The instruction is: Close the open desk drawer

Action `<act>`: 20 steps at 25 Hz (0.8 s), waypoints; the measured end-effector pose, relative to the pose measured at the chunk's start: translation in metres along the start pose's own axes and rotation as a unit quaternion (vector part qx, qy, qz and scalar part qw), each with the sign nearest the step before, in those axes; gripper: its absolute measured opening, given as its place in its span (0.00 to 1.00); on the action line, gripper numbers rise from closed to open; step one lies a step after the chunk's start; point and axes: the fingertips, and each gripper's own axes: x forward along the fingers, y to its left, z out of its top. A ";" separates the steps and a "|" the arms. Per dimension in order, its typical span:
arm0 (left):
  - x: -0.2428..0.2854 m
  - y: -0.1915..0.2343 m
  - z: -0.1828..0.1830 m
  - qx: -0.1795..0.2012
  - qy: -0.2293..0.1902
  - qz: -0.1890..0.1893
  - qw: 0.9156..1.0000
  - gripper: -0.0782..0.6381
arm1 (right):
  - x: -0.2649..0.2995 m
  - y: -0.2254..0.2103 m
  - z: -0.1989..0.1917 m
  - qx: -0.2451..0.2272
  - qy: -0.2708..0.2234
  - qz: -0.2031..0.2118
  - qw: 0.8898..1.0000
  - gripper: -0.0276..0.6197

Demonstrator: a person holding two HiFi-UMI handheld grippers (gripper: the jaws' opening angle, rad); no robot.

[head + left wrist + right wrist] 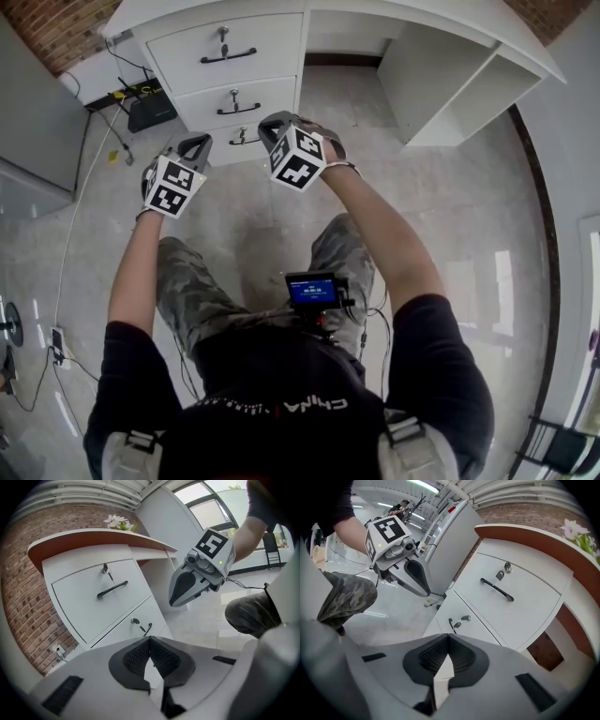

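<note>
Drawers (267,42) under the white worktop (450,23) all sit flush with their frame, so the closing step looks done; left tongs (151,640) and right tongs (449,638) are clenched on nothing, clear of the fronts; next probably just a check and retreat; pale glossy floor (469,206), brick wall (56,28), cables (117,94) alongside.

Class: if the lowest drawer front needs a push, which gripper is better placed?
Right, narrowly. In the head view the right gripper shows against the drawer front, beside its handle; the left gripper sits nearer its left edge. Both are shut, empty.
</note>
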 end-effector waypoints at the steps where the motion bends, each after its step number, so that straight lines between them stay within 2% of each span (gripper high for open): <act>1: 0.000 0.001 0.001 0.003 0.001 0.001 1.000 0.13 | 0.001 0.001 0.002 0.002 -0.001 0.000 1.000 0.07; 8: 0.006 -0.008 -0.002 0.021 0.005 -0.011 1.000 0.13 | 0.012 0.011 -0.002 0.005 0.003 -0.004 1.000 0.07; 12: 0.003 0.004 0.011 0.016 0.010 -0.024 1.000 0.13 | 0.007 -0.005 0.004 0.015 0.017 -0.004 1.000 0.07; 17: -0.043 0.021 0.064 -0.009 0.047 -0.067 0.997 0.13 | -0.047 -0.027 0.051 0.047 0.044 0.042 0.997 0.07; 20: -0.091 0.048 0.122 -0.030 0.059 -0.083 0.994 0.13 | -0.100 -0.055 0.100 0.069 0.056 0.062 0.994 0.07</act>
